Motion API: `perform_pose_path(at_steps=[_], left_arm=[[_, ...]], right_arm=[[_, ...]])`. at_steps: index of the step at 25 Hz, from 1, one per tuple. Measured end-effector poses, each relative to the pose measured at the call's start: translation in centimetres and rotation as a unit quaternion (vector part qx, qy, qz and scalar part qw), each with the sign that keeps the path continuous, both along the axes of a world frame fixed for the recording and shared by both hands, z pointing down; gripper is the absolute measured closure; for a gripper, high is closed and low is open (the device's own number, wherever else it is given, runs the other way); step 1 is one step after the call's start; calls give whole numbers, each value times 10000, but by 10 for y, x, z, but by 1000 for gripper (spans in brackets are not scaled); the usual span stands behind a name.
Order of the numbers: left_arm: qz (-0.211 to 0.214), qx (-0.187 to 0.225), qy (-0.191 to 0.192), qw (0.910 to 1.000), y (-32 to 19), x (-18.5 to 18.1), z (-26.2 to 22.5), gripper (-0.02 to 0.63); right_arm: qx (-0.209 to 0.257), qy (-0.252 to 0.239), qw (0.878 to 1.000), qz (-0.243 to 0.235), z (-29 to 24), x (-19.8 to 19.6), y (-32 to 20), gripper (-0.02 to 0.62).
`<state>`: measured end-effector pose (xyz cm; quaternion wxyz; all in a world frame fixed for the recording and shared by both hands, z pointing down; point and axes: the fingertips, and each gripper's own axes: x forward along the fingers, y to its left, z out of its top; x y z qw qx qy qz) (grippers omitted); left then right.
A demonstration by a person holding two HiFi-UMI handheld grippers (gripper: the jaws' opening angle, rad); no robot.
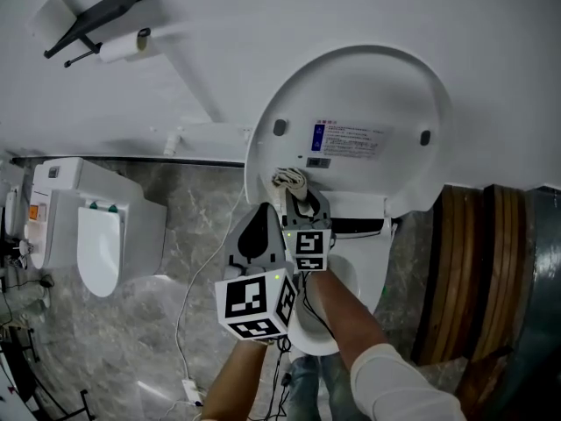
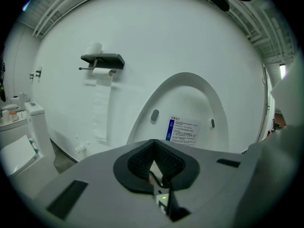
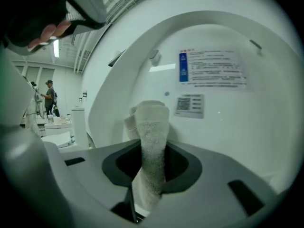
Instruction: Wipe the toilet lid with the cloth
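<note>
Head view: shows the toilet lid (image 1: 351,103) raised, upright against the white wall (image 1: 263,24), with a printed label (image 1: 348,139) on its inner face. At the lid's lower left edge, a bunched cloth (image 1: 290,180), clamped in the right gripper (image 1: 301,198). Right gripper view: jaws closed on a folded strip of the cloth, poking out toward the lid below and left of the label; cannot tell whether touching. Left gripper (image 1: 256,222) just beside, lower left, off the lid; left gripper view: jaws pressed together, nothing between. Farther left, a second toilet (image 1: 96,235) and a paper-roll holder (image 1: 105,16).
</note>
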<state>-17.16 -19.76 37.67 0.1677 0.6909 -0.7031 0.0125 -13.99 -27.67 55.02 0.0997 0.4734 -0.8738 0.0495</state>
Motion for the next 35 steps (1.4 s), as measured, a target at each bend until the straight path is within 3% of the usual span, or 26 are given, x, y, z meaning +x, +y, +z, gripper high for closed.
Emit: perform_pose_path(at_steps=[9,14,22,24,28,32,35], left_arm=[[253,-63,67,9996,-7,35,9,594],[440,-103,31,9990,-9,55,15,594],[523,-131,-16,9985,-6,64,12,594],[513,-129,-51,9986,-5,61,11,594],[407,-135,-64,9991,-2,50,4,594],[390,93,-68,9992,-4,45,-25,594],[462,430,-121,9979,-20,41,-69,592]], right_arm=[[7,-49,9918,1275,11,151,-18,502],[-118,-192,9743,2241,19,233,-24,502],[-598,-301,9556,2871,31,267,-23,502],[-642,-234,9564,2839,29,268,-21,502],[-341,-198,9702,2392,-9,254,-4,502],[-45,-623,9829,1735,-79,232,39,502],[-154,-969,9875,1234,-131,218,74,500]])
